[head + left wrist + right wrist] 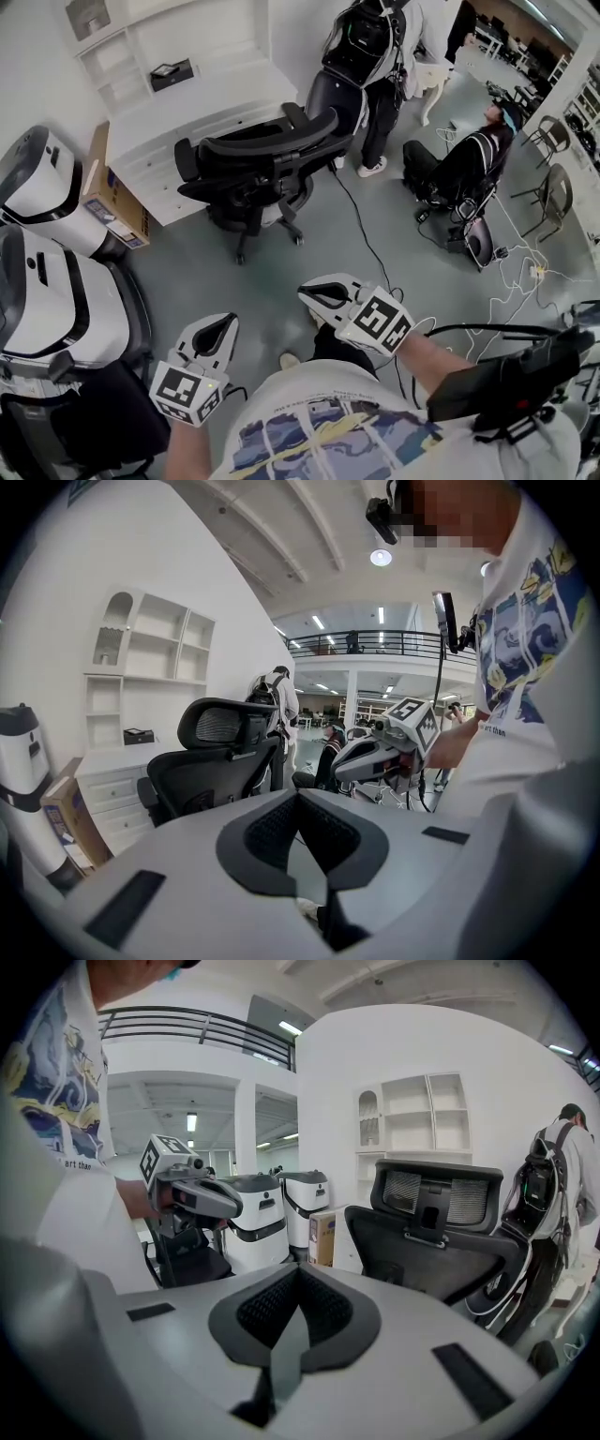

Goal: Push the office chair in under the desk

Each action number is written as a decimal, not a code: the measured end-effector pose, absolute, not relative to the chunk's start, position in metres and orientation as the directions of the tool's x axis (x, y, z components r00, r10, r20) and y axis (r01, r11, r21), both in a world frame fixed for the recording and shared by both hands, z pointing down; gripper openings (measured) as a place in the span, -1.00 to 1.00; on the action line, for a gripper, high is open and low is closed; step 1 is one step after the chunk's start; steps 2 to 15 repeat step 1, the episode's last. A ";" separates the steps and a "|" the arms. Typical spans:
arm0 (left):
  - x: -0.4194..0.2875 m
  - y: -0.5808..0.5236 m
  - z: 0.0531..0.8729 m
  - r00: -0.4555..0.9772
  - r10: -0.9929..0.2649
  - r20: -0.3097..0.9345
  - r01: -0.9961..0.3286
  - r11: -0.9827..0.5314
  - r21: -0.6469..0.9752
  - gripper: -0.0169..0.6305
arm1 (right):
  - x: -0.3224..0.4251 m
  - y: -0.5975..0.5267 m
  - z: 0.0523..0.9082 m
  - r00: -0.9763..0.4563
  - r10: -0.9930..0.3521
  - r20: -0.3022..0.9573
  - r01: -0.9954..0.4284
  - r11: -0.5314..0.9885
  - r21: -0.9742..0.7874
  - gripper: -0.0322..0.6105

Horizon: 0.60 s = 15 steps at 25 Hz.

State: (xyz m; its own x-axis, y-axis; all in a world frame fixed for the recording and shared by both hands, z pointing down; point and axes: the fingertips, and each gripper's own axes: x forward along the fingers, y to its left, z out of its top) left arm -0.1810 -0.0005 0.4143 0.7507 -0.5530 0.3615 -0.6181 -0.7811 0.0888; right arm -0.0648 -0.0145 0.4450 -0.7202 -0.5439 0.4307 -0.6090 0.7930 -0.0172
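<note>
Surroundings: a cardboard box (114,199) and two white rounded units (45,202) are set left of the white desk (192,117); a black cable (361,223) is trailed over the grey floor; a standing person (373,66) and a seated person (469,159) are placed beyond. Office chair (262,164): stood upright just before the desk, seat turned toward it, tall mesh back and headrest presented to the grippers; black, curved, on a star base. Left gripper (223,326) and right gripper (317,296): jaws closed together, nothing held, well apart from the chair.
</note>
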 end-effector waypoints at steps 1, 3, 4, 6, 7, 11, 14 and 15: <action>-0.181 -0.001 0.415 0.749 -0.555 0.363 -0.620 -0.780 0.086 -0.91 | -0.066 -0.015 0.446 -0.722 -0.543 0.428 -0.607 0.795 -0.016 -0.82; -0.181 -0.001 0.415 0.749 -0.555 0.363 -0.620 -0.780 0.086 -0.91 | -0.066 -0.015 0.446 -0.722 -0.543 0.428 -0.607 0.795 -0.016 -0.82; -0.181 -0.001 0.415 0.749 -0.555 0.363 -0.620 -0.780 0.086 -0.91 | -0.066 -0.015 0.446 -0.722 -0.543 0.428 -0.607 0.795 -0.016 -0.82; -0.181 -0.001 0.415 0.749 -0.555 0.363 -0.620 -0.780 0.086 -0.91 | -0.066 -0.015 0.446 -0.722 -0.543 0.428 -0.607 0.795 -0.016 -0.82; -0.181 -0.001 0.415 0.749 -0.555 0.363 -0.620 -0.780 0.086 -0.91 | -0.066 -0.015 0.446 -0.722 -0.543 0.428 -0.607 0.795 -0.016 -0.82; -0.181 -0.001 0.415 0.749 -0.555 0.363 -0.620 -0.780 0.086 -0.91 | -0.066 -0.015 0.446 -0.722 -0.543 0.428 -0.607 0.795 -0.016 -0.82; -0.181 -0.001 0.415 0.749 -0.555 0.363 -0.620 -0.780 0.086 -0.91 | -0.066 -0.015 0.446 -0.722 -0.543 0.428 -0.607 0.795 -0.016 -0.82; -0.181 -0.001 0.415 0.749 -0.555 0.363 -0.620 -0.780 0.086 -0.91 | -0.066 -0.015 0.446 -0.722 -0.543 0.428 -0.607 0.795 -0.016 -0.82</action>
